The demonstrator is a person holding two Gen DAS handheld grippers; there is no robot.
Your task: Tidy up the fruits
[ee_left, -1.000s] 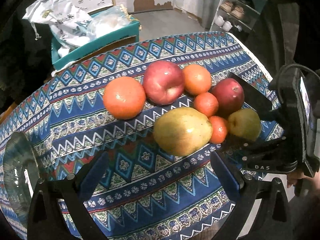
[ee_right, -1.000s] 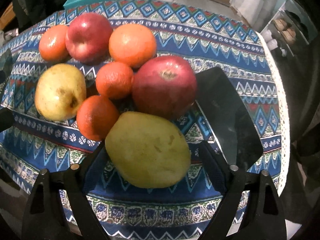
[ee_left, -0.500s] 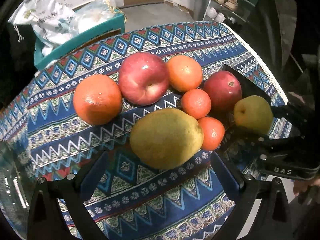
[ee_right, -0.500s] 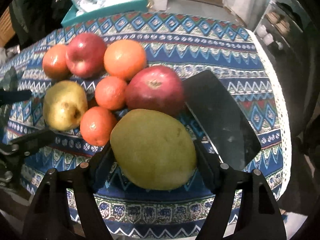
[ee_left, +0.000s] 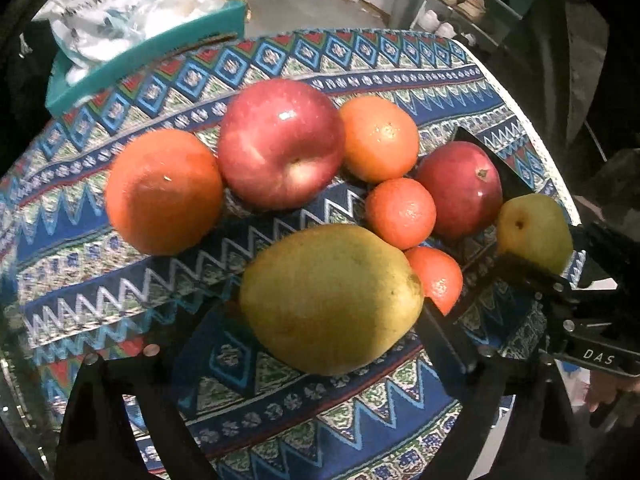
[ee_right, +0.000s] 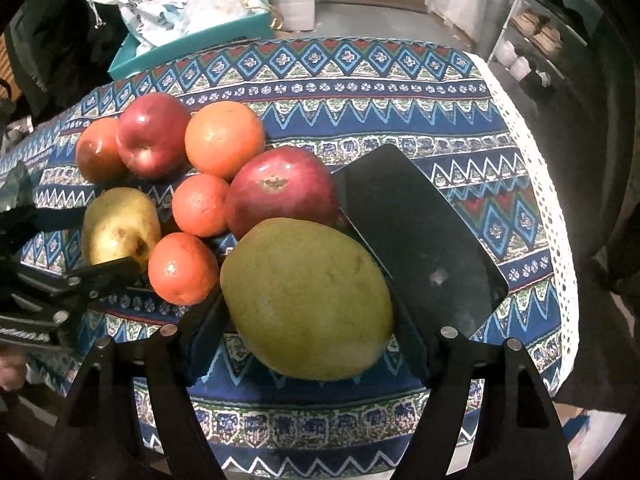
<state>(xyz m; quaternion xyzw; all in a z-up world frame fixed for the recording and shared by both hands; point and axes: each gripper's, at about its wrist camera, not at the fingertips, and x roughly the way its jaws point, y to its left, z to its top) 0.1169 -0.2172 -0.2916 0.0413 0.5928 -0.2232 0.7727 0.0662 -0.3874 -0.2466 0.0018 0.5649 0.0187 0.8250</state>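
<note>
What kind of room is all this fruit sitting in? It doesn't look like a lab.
Most likely someone's home, perhaps near the entrance. The fruit lies on a table under a patterned woven tablecloth, a shoe rack stands against the wall behind, and a teal box holding a printed bag sits beside the table.

We see yellow-green pears [ee_right: 306,300] [ee_left: 332,298], red apples [ee_left: 280,144] [ee_right: 282,192], orange oranges [ee_left: 162,192]; tablecloth [ee_right: 360,92] w/ blue, red, green zigzags & diamonds; teal tray [ee_right: 188,46]; black slab [ee_right: 420,236].
</note>
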